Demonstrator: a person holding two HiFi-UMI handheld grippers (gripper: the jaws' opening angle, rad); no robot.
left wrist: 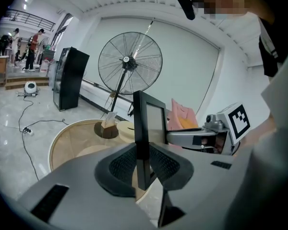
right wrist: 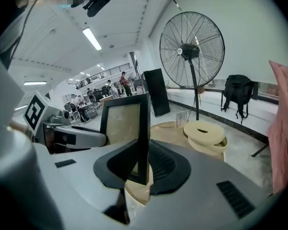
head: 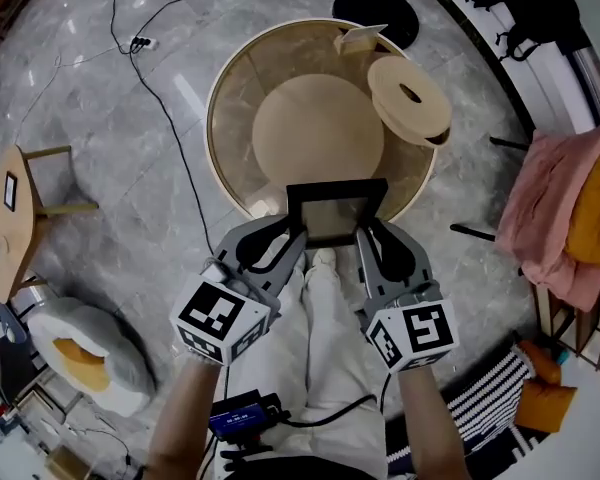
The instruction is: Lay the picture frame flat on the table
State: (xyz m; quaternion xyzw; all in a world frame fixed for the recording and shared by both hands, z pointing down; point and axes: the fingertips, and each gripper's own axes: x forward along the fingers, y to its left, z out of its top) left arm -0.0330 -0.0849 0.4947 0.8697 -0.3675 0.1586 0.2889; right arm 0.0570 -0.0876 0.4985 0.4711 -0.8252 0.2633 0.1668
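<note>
**Frame held on edge over the table.** A black picture frame (head: 336,211) is held upright above the near rim of the round table (head: 216,118), clamped on both side rails at once. The left gripper (head: 296,236) is pinched on the frame's left rail and the right gripper (head: 364,236) on its right rail. In each gripper view the ribbed pads are seen pressed against the thin edge, low on the rail. The frame is judged to be light and stiff, so it should tip over as one piece without flexing. Its centre panel may be glazed and is best treated as breakable, and the smooth, narrow rails could slide between the pads. A hold on the rails, never on the panel, is advised, with a gentle set-down.
</note>
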